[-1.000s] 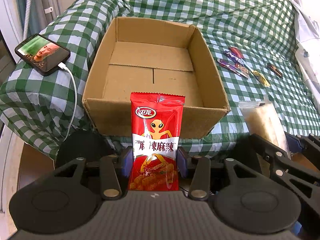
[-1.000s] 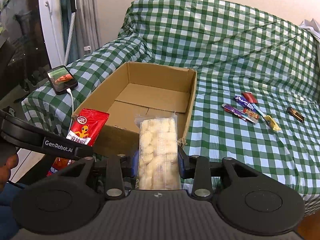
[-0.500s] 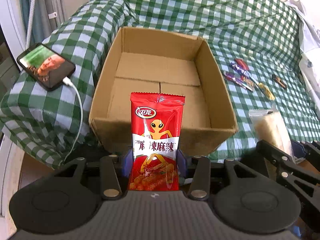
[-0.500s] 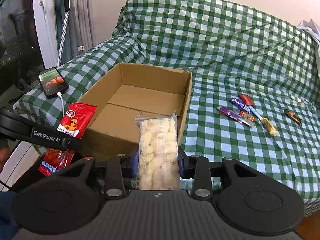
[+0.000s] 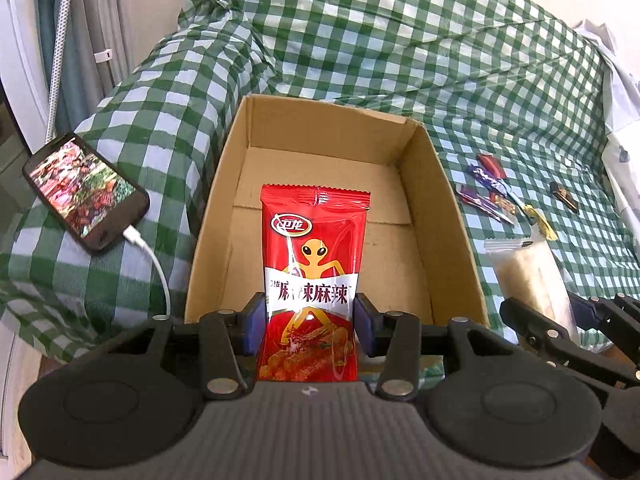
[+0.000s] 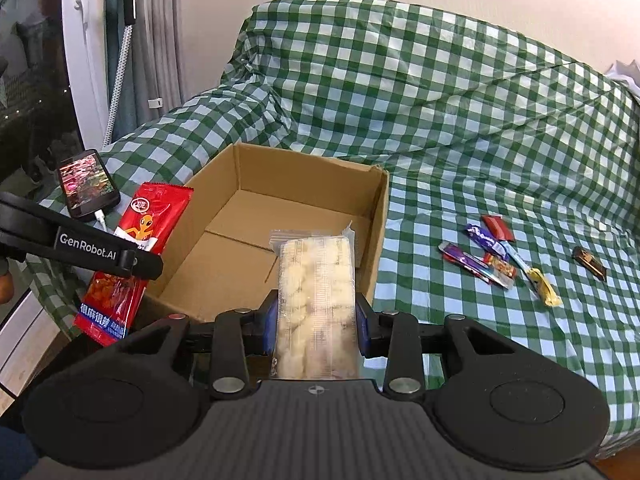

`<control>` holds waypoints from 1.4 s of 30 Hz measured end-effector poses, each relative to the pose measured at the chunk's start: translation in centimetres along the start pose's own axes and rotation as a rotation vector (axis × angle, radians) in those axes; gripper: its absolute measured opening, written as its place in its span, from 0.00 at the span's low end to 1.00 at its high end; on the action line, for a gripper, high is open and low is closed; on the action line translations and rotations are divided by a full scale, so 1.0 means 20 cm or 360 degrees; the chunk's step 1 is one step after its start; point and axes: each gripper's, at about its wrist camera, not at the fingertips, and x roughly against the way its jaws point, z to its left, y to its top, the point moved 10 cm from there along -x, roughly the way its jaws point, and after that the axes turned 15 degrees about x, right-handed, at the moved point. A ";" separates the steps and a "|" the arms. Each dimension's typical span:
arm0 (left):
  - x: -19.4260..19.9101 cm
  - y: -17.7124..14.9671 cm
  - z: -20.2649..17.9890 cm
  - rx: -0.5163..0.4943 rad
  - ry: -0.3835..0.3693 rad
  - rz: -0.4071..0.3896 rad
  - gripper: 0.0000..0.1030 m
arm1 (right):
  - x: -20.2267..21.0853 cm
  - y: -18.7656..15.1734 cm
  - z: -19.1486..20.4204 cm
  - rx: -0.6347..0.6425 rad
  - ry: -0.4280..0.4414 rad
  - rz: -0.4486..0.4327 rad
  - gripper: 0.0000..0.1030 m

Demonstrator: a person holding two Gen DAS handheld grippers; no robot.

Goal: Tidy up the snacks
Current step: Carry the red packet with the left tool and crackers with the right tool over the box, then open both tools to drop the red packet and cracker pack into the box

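An open cardboard box [image 5: 452, 216] [image 6: 378, 216] sits on a green checked cloth, and nothing lies inside it. My left gripper [image 5: 310, 322] is shut on a red snack packet [image 5: 314, 248] [image 6: 136, 240], held upright just above the box's near wall. My right gripper [image 6: 316, 320] is shut on a clear pack of pale puffed snacks [image 6: 316, 292] [image 5: 532, 280], held over the box's near right corner. Several small wrapped candy bars [image 5: 496, 196] [image 6: 492, 256] lie on the cloth to the right of the box.
A phone [image 5: 86, 190] [image 6: 86, 184] with a lit screen and a white cable lies on the cloth left of the box. A dark small bar [image 6: 590, 264] lies apart at the far right. The cloth rises over a backrest behind the box. White fabric [image 5: 624, 120] lies at the right edge.
Both grippers have moved forward toward the box with their packets still held. The box now lies closer and lower in both views. The phone screen shows a different picture.
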 end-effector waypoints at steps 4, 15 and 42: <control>-0.09 0.06 0.01 0.0005 0.0018 0.0024 0.49 | -0.10 0.04 -0.01 0.0002 0.0012 0.0026 0.37; -0.42 0.18 0.03 0.0006 0.0106 0.0136 0.49 | -0.43 0.08 -0.03 -0.0036 0.0075 0.0138 0.37; -0.54 0.22 0.08 -0.0030 0.0265 0.0076 1.00 | -0.66 0.09 -0.15 -0.0248 0.0087 0.0238 0.82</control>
